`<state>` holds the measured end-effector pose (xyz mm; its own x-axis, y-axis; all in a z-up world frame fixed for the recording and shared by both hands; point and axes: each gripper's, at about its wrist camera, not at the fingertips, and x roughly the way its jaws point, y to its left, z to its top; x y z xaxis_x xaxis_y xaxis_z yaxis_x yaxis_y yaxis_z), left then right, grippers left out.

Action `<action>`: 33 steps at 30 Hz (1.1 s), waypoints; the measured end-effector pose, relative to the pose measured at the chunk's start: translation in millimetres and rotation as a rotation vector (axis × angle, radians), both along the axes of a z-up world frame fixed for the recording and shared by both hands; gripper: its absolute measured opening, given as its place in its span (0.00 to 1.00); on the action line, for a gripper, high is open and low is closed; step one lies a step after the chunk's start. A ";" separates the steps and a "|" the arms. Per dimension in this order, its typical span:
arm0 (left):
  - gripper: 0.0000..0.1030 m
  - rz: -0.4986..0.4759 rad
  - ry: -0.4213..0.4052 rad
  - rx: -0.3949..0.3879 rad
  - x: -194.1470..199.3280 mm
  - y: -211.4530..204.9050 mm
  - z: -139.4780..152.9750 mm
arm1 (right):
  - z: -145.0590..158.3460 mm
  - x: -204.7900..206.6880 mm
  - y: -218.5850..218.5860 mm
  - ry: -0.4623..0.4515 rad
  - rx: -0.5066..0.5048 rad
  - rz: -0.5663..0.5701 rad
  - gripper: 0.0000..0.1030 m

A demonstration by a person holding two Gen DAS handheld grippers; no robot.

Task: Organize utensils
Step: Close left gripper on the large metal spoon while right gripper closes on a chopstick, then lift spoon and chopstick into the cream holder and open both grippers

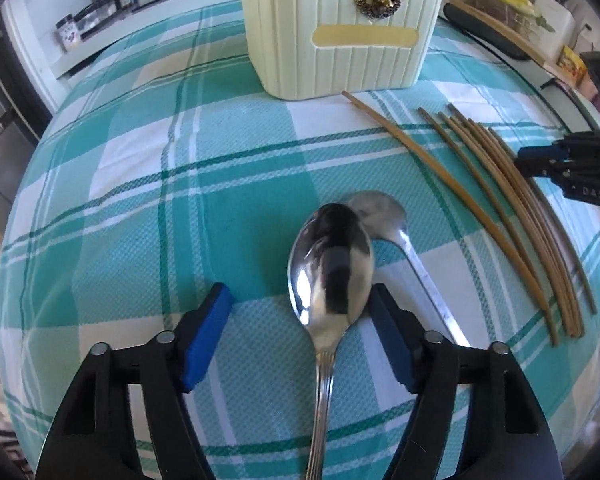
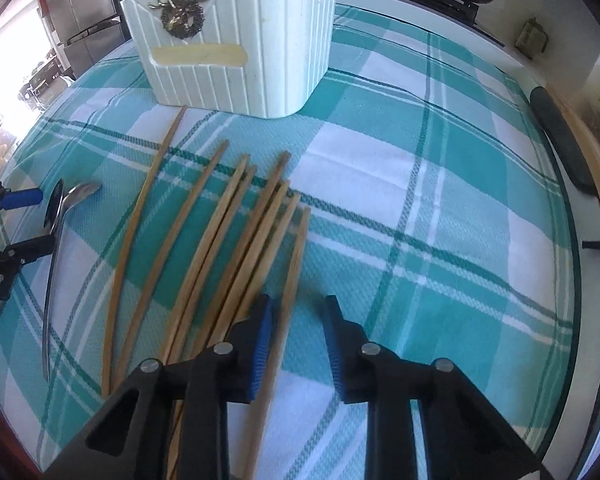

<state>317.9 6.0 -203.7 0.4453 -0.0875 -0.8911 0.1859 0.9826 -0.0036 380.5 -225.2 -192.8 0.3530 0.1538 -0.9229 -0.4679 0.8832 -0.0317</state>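
Flanking spoon [image 1: 332, 264]: open cloth [image 1: 140, 200].

Left claw [image 1: 300, 344] straddles a spoon [image 1: 332, 264] on checked cloth [image 1: 140, 200].

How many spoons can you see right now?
2. The near spoon is between the open fingers of the left gripper. The far spoon lies on the checked cloth just behind it, bowl partly hidden. No others show.
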 end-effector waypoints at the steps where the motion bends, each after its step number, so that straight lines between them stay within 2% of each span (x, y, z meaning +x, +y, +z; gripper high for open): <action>1: 0.46 -0.018 -0.010 -0.004 1.5 -3.5 1.3 | -0.2 5.7 2.4 0.005 0.004 -0.002 0.13; 2: 0.41 -0.031 -0.020 -0.003 3.0 -5.0 2.3 | -0.4 12.4 4.3 0.008 0.008 -0.010 0.08; 7: 0.40 -0.006 -0.055 0.001 1.0 3.8 9.0 | 8.8 21.6 -3.5 -0.013 0.065 -0.094 0.06; 14: 0.40 0.015 -0.185 -0.083 -40.3 23.8 61.4 | 75.2 -38.4 -33.2 -0.168 0.229 -0.114 0.06; 19: 0.40 0.014 -0.278 -0.136 -66.9 34.9 102.3 | 122.1 -83.2 -48.8 -0.263 0.301 -0.112 0.06; 23: 0.40 0.018 -0.330 -0.171 -80.0 43.0 124.1 | 149.7 -111.5 -53.8 -0.325 0.356 -0.105 0.06; 28: 0.40 0.017 -0.374 -0.202 -85.1 47.6 142.8 | 172.2 -127.0 -50.2 -0.399 0.389 -0.094 0.06; 33: 0.40 0.025 -0.394 -0.243 -77.2 53.8 161.1 | 192.2 -122.1 -37.8 -0.478 0.403 -0.084 0.06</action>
